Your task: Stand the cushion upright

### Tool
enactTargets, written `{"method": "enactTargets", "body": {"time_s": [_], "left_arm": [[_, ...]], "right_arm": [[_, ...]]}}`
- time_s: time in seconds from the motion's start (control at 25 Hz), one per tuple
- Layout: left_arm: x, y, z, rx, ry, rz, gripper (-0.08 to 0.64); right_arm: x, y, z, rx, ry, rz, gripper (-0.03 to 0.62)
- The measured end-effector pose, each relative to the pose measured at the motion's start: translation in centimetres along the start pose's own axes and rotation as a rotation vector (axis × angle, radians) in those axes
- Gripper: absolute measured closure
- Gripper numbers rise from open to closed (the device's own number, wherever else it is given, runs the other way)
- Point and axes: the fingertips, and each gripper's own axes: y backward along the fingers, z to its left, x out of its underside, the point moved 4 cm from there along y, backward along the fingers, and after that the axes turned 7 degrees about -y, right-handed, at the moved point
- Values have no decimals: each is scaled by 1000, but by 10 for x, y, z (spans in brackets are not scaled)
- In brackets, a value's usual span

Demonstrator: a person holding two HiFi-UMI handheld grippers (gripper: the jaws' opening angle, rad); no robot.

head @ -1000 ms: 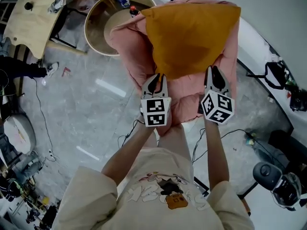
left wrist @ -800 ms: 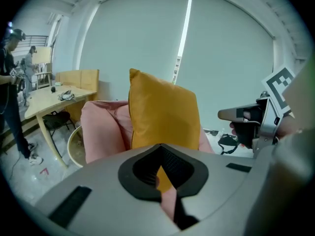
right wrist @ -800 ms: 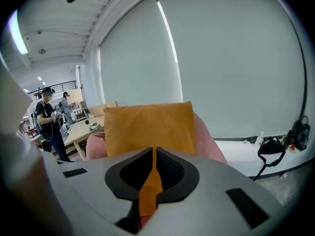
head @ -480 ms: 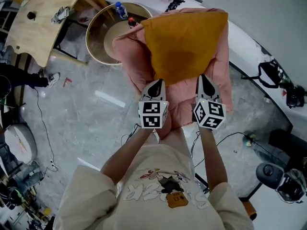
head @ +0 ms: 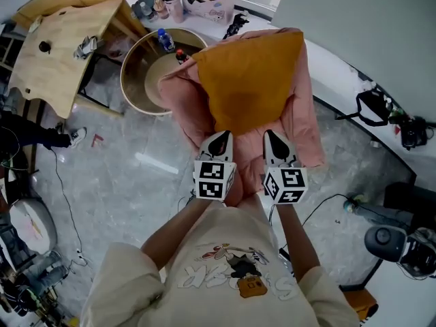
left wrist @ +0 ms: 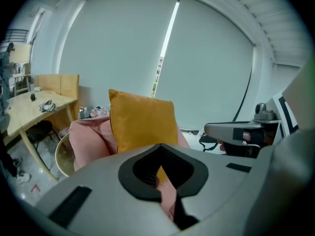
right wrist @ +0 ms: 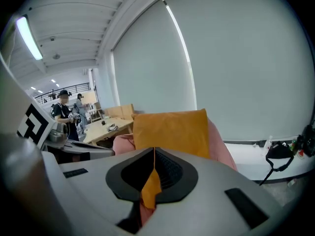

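Observation:
A mustard-yellow cushion (head: 248, 80) leans against a pink padded seat (head: 187, 97). Its near edge is lifted towards me. My left gripper (head: 219, 139) is shut on the cushion's near left corner. In the left gripper view a sliver of yellow cloth and a fold of pink cloth show between the jaws of the left gripper (left wrist: 160, 175), with the cushion (left wrist: 142, 122) rising behind. My right gripper (head: 273, 137) is shut on the near right corner. In the right gripper view a yellow fold sits pinched in the right gripper (right wrist: 151, 182), below the cushion (right wrist: 172, 132).
A round wooden tub (head: 139, 73) with a blue-capped bottle (head: 163, 38) stands left of the seat, and a plywood table (head: 61, 46) lies further left. A white curved ledge (head: 354, 80) runs along the right. Cables and black equipment (head: 402, 244) are on the floor.
Both grippers have risen with the cushion's near edge in them. The right one has drawn closer to the left. The cushion now stands steeper against the pink seat.

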Motion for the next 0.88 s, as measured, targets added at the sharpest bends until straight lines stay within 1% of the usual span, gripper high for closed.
{"method": "enactTargets", "body": {"time_s": [0.24,0.4,0.52,0.6,0.72,0.88], "left_arm": [[-21,13,-10,54,-25,-24,554],[-34,22,-21,86,-61,-34,554],[-36,28,-28,103,-83,-27,554],[-36,30,-31,116,-84,-19,554],[-40,38,-35,120,-72,-29,554],[-44,45,-41,132,-96,-40,554]], "right_arm": [[-15,21,13,-18,9,-45,563],[-26,38,20,-25,-1,-85,563],[-30,50,26,-29,-10,-112,563],[-31,56,30,-28,-25,-128,562],[-32,66,32,-20,-44,-145,561],[-31,76,33,4,-49,-167,561]]}}
